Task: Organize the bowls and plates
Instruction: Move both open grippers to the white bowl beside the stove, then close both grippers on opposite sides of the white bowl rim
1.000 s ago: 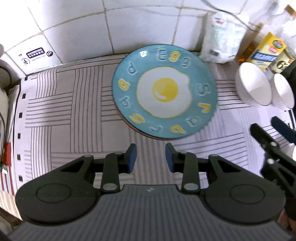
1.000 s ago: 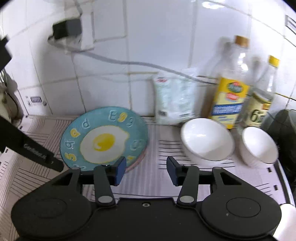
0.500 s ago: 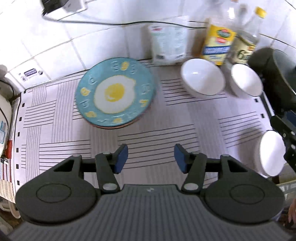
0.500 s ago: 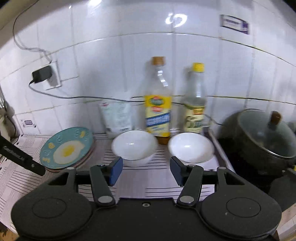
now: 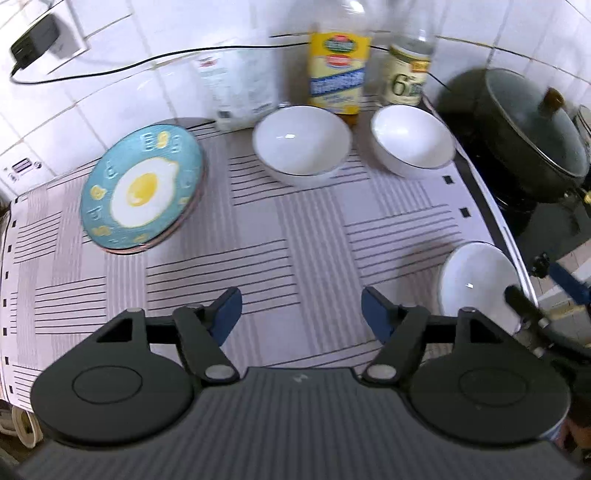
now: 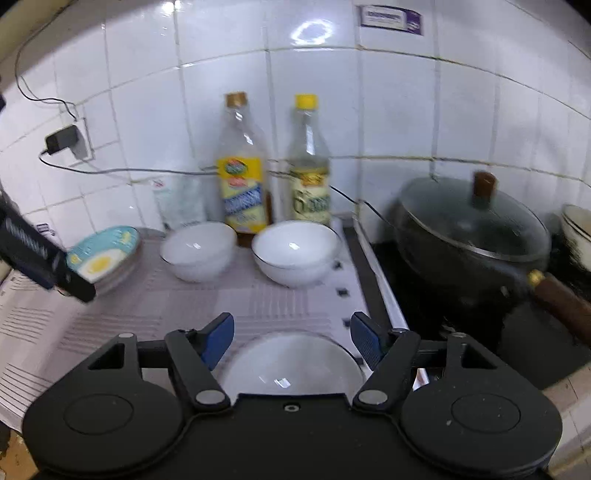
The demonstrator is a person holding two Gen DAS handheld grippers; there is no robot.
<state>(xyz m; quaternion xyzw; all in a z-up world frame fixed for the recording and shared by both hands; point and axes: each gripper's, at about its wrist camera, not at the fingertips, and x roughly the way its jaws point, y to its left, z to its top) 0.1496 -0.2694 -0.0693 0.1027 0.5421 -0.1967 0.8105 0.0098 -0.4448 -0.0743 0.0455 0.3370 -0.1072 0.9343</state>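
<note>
Behind right jaws, half-hidden bowl [image 6: 291,363]

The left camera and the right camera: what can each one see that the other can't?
Only the left wrist view shows the whole egg plate from above and the right gripper poking in. Only the right wrist view shows the bottle caps, the wall sticker and the pan's wooden handle. Both show three white bowls, two bottles, the lidded pan and the striped mat.

The near bowl [image 6: 291,365] is partly hidden behind the right gripper [image 6: 291,338]; bottle labels [image 6: 242,195] blur, perhaps unreadable.
</note>
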